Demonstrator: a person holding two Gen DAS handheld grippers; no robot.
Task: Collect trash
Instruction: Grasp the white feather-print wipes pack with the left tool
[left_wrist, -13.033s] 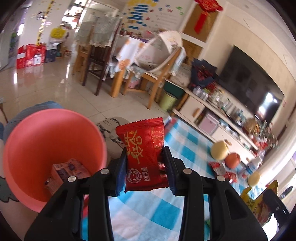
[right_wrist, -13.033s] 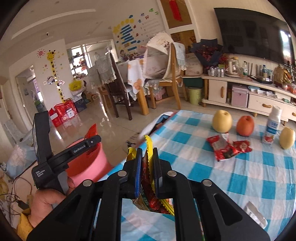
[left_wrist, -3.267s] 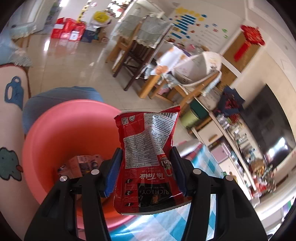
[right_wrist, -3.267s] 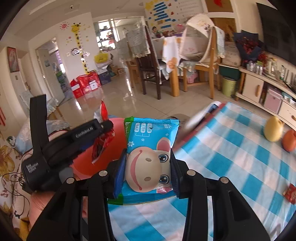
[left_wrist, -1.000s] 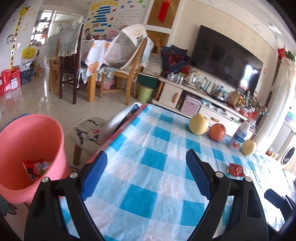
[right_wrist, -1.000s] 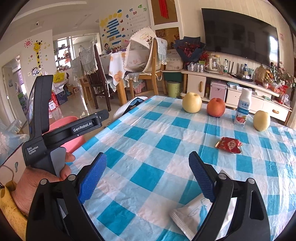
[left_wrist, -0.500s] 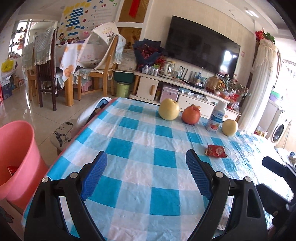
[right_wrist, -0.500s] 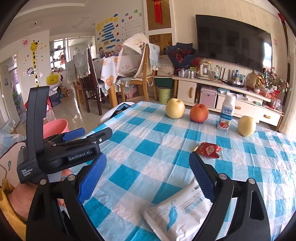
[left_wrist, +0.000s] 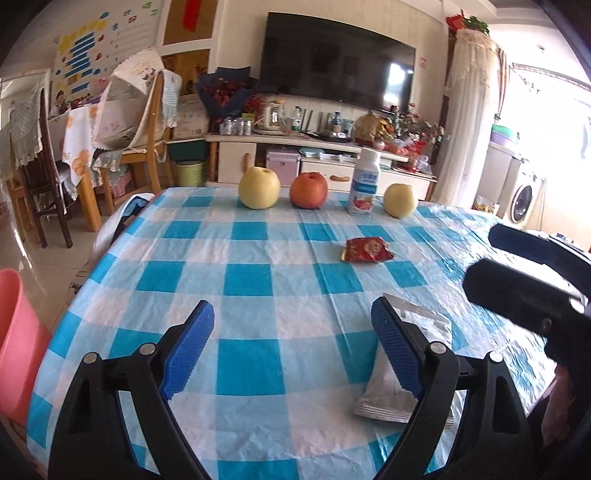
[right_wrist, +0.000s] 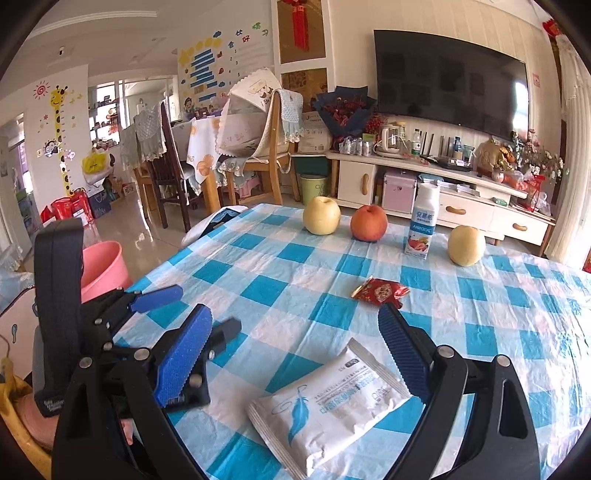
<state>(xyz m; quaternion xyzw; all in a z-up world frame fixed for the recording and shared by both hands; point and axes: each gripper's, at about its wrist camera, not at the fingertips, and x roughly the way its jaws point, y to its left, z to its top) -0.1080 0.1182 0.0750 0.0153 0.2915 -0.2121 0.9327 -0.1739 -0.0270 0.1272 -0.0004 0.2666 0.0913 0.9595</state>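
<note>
My left gripper (left_wrist: 291, 332) is open and empty above the blue checked tablecloth (left_wrist: 243, 280). A white packet with a blue feather print (right_wrist: 332, 402) lies flat near the table's front edge, between the fingers of my open right gripper (right_wrist: 295, 332) and just below them. In the left wrist view the same white packet (left_wrist: 384, 387) sits partly behind the right finger. A small red wrapper (right_wrist: 380, 290) lies farther back at mid-table, also seen as the red wrapper (left_wrist: 367, 250). The pink bin (right_wrist: 101, 266) stands on the floor left of the table.
Along the table's far edge stand a yellow apple (left_wrist: 258, 192), a red apple (left_wrist: 308, 190), a milk bottle (left_wrist: 364, 184) and another yellow apple (left_wrist: 399, 199). Chairs, a TV cabinet and a stool lie beyond. A hand holds the left gripper's handle.
Both grippers held packets over the pink bin 3.3 s ago; now both are open and empty. In the last second they have swung from the bin toward the table and the white packet.
</note>
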